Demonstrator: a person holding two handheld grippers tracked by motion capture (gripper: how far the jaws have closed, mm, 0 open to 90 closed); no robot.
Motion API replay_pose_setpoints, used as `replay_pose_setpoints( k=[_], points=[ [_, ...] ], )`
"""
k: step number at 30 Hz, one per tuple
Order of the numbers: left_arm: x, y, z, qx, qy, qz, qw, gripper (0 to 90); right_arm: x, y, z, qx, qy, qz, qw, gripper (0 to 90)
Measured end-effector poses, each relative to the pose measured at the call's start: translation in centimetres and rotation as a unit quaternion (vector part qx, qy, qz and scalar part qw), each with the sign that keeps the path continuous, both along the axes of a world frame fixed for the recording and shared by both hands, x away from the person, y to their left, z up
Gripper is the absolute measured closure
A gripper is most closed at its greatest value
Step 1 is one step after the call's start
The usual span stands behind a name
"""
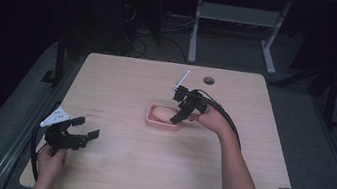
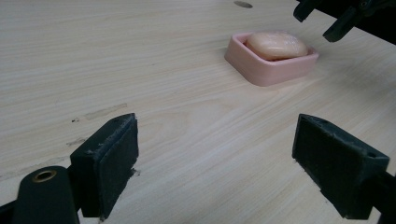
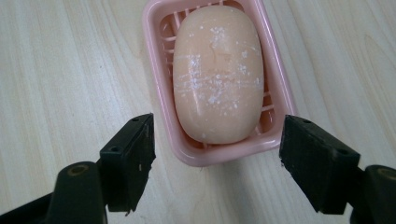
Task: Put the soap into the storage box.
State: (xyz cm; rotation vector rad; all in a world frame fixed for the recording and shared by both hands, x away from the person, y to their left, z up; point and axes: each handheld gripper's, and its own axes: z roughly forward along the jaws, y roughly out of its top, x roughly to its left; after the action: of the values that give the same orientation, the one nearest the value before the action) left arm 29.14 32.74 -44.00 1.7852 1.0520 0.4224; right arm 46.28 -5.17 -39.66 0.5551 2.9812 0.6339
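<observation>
Your right tongs [image 3: 217, 158] hover open just above the near end of the pink dish [image 3: 154, 60], clear of the soap bar [image 3: 217, 70] lying in it. Your left tongs [image 2: 215, 163] stand wide, well apart, empty over the bench [image 2: 140, 56].

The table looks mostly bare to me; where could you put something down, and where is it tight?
The table is bare between the left claw and the pink soap dish, along the near edge, and beyond the dish up to the round hole. It is crowded at the dish, where the right claw hangs over the soap.
</observation>
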Motion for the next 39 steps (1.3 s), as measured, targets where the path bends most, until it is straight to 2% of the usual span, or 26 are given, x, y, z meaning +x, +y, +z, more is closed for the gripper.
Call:
replay_pose_setpoints(
  k=[12, 20, 25, 30, 39],
  points=[
    [0.0, -0.1, 0.0, 0.002, 0.002, 0.001, 1.0000, 14.2, -0.7, -1.2, 0.5, -0.003, 0.000, -0.005, 1.0000, 26.0],
    [0.0, -0.1, 0.0, 0.002, 0.001, 0.000, 1.0000, 14.3, -1.3, -1.8, 0.6, -0.006, -0.008, -0.005, 0.9999, 26.0],
    [0.0, -0.2, 0.0, 0.002, 0.001, 0.000, 1.0000, 14.3, -1.6, -2.4, 0.4, -0.001, -0.003, -0.012, 0.9999, 26.0],
    [0.0, -0.2, 0.0, 0.003, 0.001, 0.001, 1.0000, 14.2, -1.8, -3.0, 0.2, -0.006, 0.004, -0.019, 0.9998, 25.5],
    [0.0, -0.2, 0.0, 0.003, 0.001, -0.001, 1.0000, 14.3, -2.2, -3.7, 0.7, -0.005, -0.001, -0.021, 0.9998, 25.5]
  ],
)
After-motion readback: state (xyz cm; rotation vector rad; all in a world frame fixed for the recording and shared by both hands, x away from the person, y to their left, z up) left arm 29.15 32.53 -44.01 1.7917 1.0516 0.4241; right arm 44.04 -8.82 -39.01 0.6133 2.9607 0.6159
